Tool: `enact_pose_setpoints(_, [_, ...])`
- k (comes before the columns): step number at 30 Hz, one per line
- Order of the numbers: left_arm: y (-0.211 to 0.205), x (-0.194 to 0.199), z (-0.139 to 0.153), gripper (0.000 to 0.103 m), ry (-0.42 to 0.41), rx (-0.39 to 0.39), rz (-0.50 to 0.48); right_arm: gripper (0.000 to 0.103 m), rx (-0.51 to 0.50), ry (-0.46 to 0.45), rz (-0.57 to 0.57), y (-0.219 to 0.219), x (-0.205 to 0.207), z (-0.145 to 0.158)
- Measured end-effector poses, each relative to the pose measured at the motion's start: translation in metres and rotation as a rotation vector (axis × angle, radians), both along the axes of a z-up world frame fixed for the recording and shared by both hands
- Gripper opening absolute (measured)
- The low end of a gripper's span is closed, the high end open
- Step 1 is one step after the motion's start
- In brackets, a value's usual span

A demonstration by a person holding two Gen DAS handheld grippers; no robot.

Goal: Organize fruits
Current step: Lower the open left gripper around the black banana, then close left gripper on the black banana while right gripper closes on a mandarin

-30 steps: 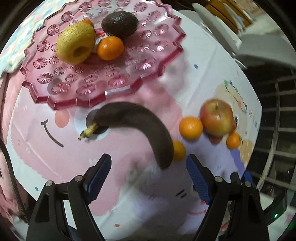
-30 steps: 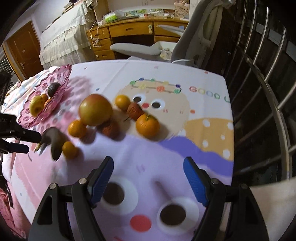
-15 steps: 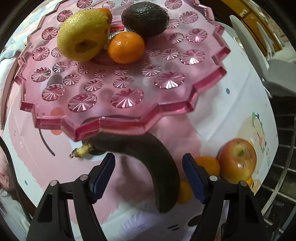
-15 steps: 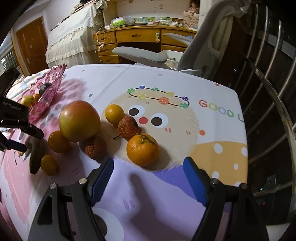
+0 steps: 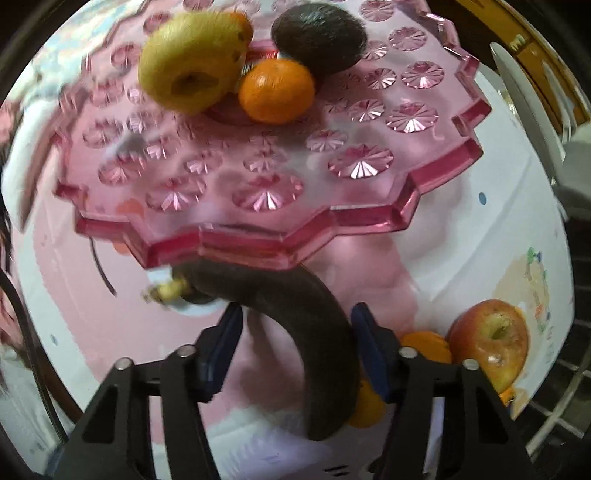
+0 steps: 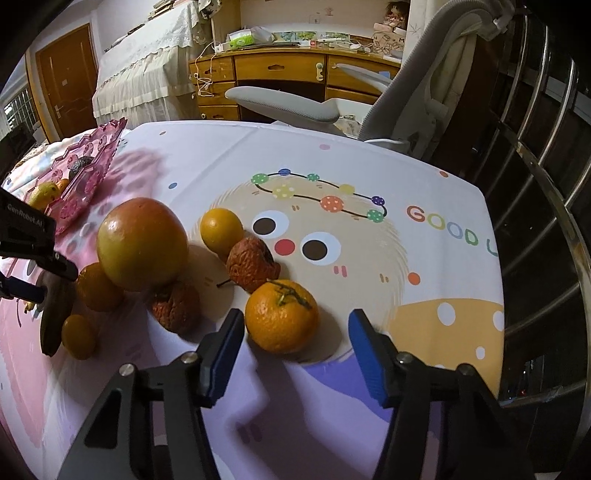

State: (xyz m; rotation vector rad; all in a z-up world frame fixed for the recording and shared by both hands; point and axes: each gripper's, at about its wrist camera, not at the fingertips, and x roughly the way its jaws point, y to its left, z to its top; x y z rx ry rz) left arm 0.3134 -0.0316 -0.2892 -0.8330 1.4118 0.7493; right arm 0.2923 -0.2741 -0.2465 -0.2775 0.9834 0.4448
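A blackened banana (image 5: 295,317) lies on the tablecloth just under the near rim of the pink tray (image 5: 280,243). My left gripper (image 5: 295,343) is open, its blue pads on either side of the banana's curve. The tray holds a yellow-green pear (image 5: 188,62), a mandarin (image 5: 275,90) and an avocado (image 5: 317,35). My right gripper (image 6: 295,354) is open, its pads flanking a stemmed mandarin (image 6: 281,314). The big apple (image 6: 142,243) also shows in the left wrist view (image 5: 491,343).
Two shrivelled reddish fruits (image 6: 251,264) (image 6: 175,304) and several small oranges (image 6: 221,229) lie around the apple. The left gripper's body (image 6: 29,236) stands at the left. A grey chair (image 6: 369,99) and metal railing (image 6: 535,155) border the table.
My left gripper has moved forward over the banana and its pads have narrowed around it. My right gripper has moved forward and down until its pads flank the stemmed mandarin.
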Motion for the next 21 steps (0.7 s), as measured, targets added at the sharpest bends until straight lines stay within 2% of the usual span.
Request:
enact_pose_setpoints(6, [-0.001,0.008,-0.012,0.051,0.024,-0.019,0.028,0.054,0.004,0.001,0.01,0.002,0.001,0.0])
enact_pose_setpoints(10, [-0.006,0.018,-0.014,0.051,0.026,-0.002,0.027,0.05,0.005,0.005,0.015,0.003,0.001,-0.001])
enact_pose_setpoints(15, [-0.009,0.022,-0.018,0.045,0.02,0.001,0.024,0.041,0.016,0.011,0.029,0.005,0.0,-0.001])
enact_pose_setpoints(21, [-0.01,0.009,-0.012,0.034,0.037,-0.017,-0.024,0.04,0.007,0.027,0.025,0.007,-0.001,-0.001])
